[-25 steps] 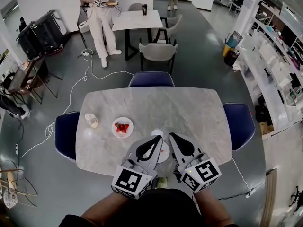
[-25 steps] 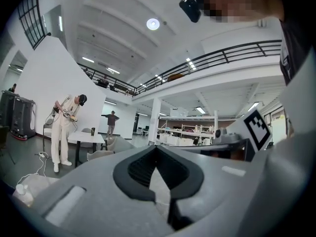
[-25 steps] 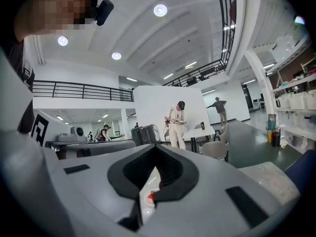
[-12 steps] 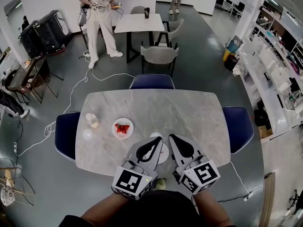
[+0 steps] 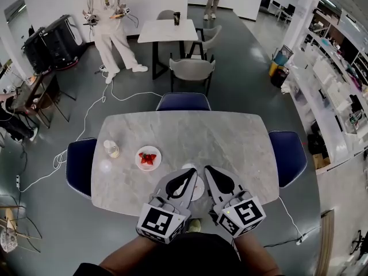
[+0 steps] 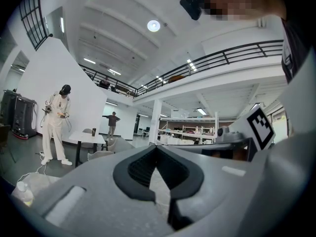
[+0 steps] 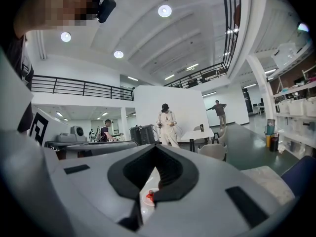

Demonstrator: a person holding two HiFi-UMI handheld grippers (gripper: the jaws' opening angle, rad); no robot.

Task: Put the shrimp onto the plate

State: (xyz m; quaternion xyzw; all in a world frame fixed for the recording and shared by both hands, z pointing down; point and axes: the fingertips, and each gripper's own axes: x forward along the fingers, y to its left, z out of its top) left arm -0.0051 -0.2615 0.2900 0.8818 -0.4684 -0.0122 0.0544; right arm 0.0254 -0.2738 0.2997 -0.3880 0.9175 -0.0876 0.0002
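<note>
On the grey worktop (image 5: 230, 137), the red shrimp (image 5: 148, 157) lies on a small white plate (image 5: 139, 161). Right of that plate the left gripper (image 5: 190, 174) and the right gripper (image 5: 210, 172) hang side by side, fingers squeezed shut and empty. A bottle (image 5: 111, 148) stands left of that plate

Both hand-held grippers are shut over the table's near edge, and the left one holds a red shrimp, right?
No. The left hand-held gripper is shut but empty, as the left gripper view shows; the red food lies on the small plate farther left. The right hand-held gripper is shut too.
</note>
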